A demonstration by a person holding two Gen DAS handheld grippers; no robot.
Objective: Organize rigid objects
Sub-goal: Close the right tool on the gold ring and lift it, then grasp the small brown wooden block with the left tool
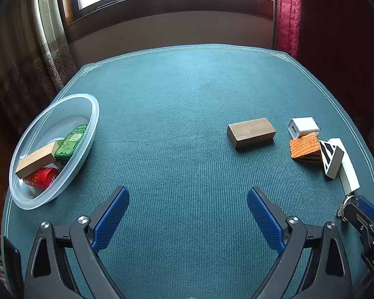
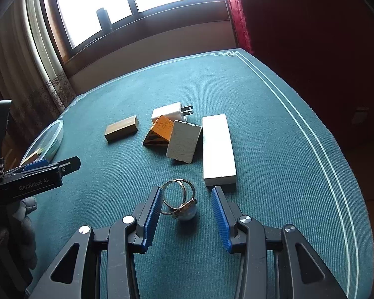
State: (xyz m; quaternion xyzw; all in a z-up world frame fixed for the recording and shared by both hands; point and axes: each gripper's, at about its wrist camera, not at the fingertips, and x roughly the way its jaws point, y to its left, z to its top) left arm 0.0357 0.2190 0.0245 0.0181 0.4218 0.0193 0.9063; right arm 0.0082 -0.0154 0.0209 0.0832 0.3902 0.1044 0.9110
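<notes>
My left gripper (image 1: 188,194) hangs open over bare green felt, nothing between its blue pads. A clear plastic bowl (image 1: 25,196) at the left holds a light wooden block (image 1: 36,160), a green tin (image 1: 71,141) and a red can (image 1: 41,177). On the right lie a brown wooden block (image 1: 250,132), a white charger plug (image 1: 303,127), an orange wedge (image 1: 304,149), a striped block (image 1: 331,158) and a long white block (image 2: 218,147). My right gripper (image 2: 185,193) is open around a ring keychain with a round bead (image 2: 185,213) that lies on the felt between the pads.
The table (image 1: 187,94) has a green felt top with a white border line. A window and curtains stand behind it, a red curtain (image 1: 286,12) at the right. The left gripper's body (image 2: 32,177) shows at the left of the right wrist view.
</notes>
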